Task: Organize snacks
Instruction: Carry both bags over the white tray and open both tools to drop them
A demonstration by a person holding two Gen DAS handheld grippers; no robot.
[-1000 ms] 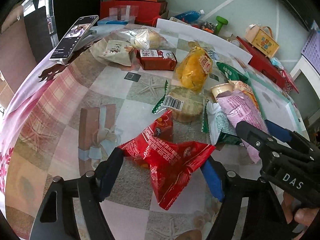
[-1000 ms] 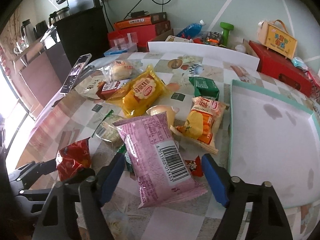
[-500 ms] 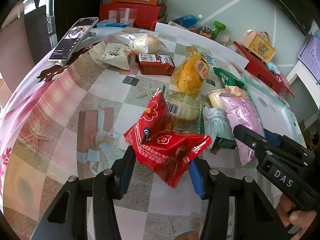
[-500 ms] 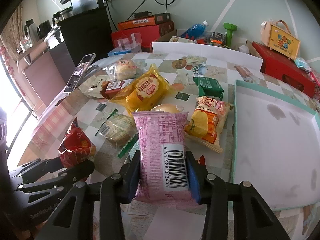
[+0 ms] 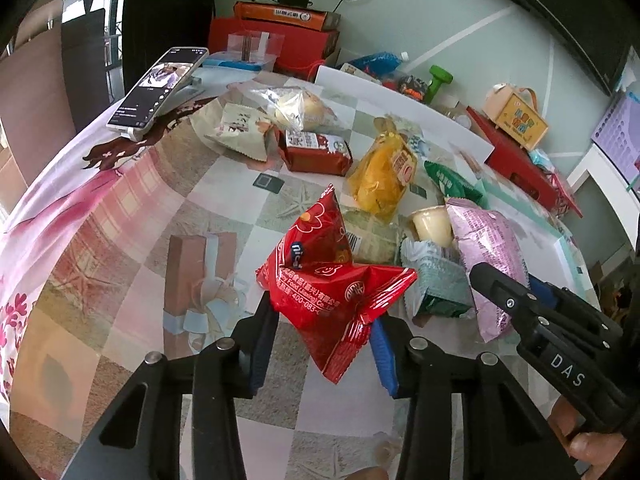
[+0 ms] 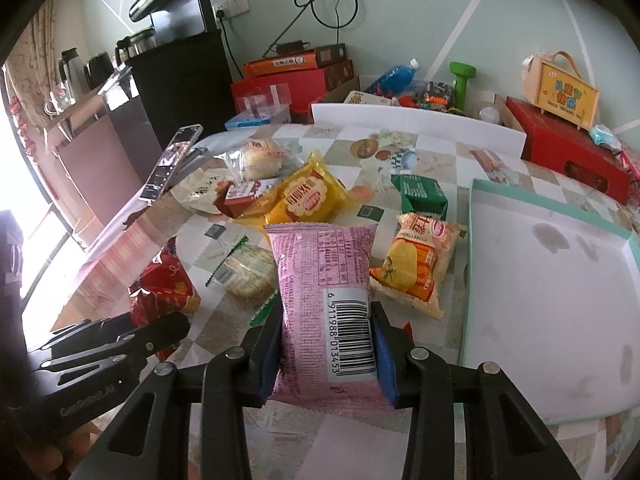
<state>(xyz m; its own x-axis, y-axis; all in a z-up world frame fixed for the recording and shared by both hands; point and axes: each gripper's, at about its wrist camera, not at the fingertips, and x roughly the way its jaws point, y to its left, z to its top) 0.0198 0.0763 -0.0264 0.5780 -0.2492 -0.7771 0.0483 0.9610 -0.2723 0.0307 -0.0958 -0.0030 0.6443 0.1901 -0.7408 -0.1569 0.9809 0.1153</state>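
Snacks lay scattered over a patterned table (image 6: 448, 152) as both grippers, jaws just closed, clamped one pack each: the left gripper (image 5: 322, 332) pinched a crumpled red packet (image 5: 332, 292), the right gripper (image 6: 326, 344) a pink barcoded packet (image 6: 324, 280), both left of the teal-rimmed white tray (image 6: 548, 280), where a yellow pack (image 6: 416, 264) lay closer.

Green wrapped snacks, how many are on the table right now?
2. One green packet lies behind the orange snack bag, near the tray. A pale green-and-white packet lies between the red and pink packets. More may be hidden underneath.
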